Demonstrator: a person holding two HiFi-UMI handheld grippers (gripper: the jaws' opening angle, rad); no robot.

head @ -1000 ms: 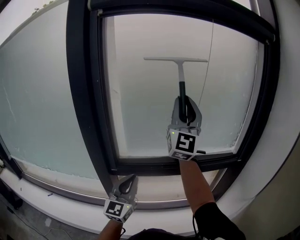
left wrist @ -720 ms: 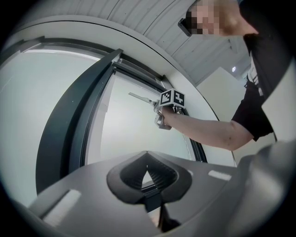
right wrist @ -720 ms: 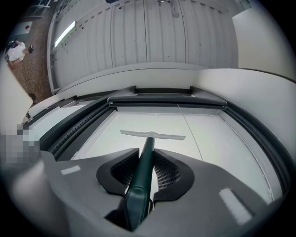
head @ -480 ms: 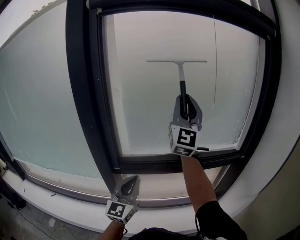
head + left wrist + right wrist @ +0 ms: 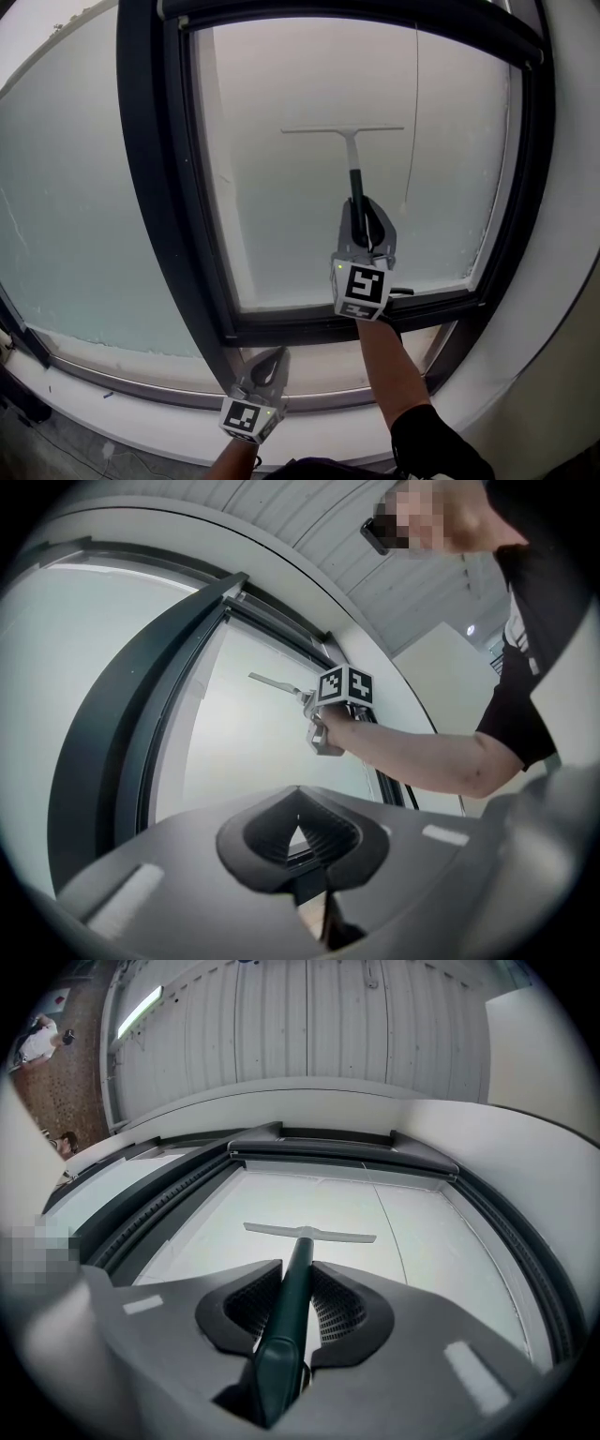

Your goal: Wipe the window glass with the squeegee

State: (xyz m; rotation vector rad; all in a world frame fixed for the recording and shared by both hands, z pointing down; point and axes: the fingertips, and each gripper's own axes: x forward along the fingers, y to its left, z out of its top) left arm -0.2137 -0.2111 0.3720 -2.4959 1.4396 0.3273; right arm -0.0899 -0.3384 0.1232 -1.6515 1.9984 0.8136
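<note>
One squeegee [image 5: 349, 141], mid-frame on the window glass [image 5: 281, 206], is gripped by the right gripper [image 5: 366, 214]. The left gripper [image 5: 269, 360] below is closed, empty.

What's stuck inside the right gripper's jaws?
The squeegee's dark green handle, with the right gripper shut on it. Its pale blade reaches out over the window glass. The handle's bottom end is hidden down in the gripper's body.
</note>
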